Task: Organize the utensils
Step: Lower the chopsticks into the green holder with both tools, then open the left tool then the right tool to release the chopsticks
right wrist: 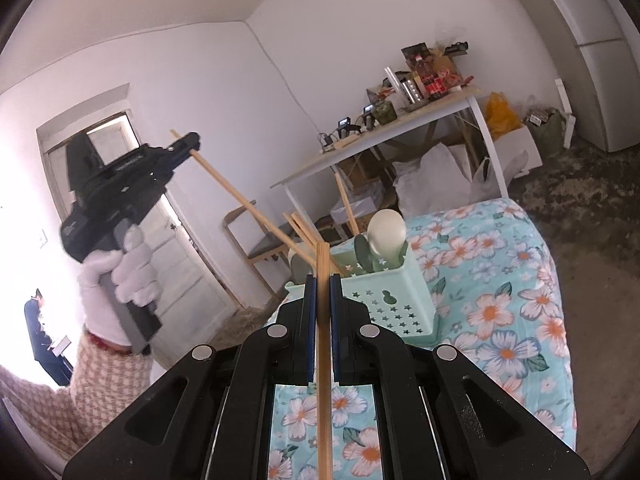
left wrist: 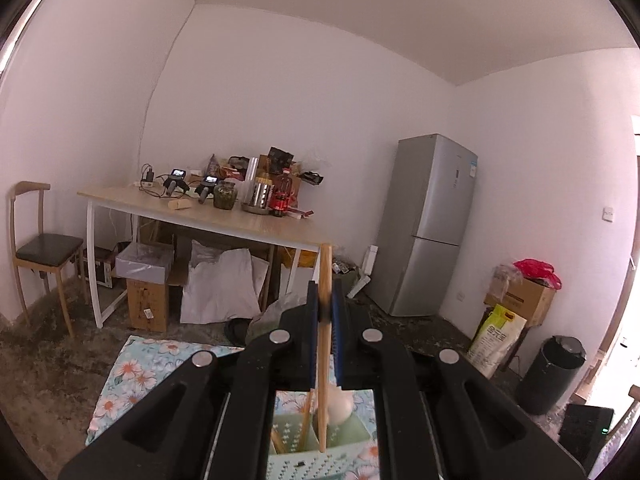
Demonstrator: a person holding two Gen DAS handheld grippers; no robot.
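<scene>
Mint-green plastic perforated utensil basket (right wrist: 394,296) with star cutouts ahead of the right claw; turquoise tablecloth (right wrist: 500,320) under it, orange-white flower print; pale tan wooden chopstick (right wrist: 323,340) between blue-padded black fingers (right wrist: 309,320).

Chopstick (right wrist: 323,380) lower end off-frame, btm edge.

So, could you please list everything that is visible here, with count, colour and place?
Chopstick in left jaws: one, wood, lower end in caddy.
Chopstick in right jaws: one, wood, above cloth.
Utensil caddy: one, mint green, on cloth.
White spoon: one, standing in caddy.
Floral cloth: one, light blue.
Table: one, wood top, white legs, cluttered.
Fridge: one, silver, right wall.
Chair: one, wood, left wall.
Bin: one, black, on floor.
Left gripper: black, held by white-gloved hand.
Right gripper: black.
</scene>
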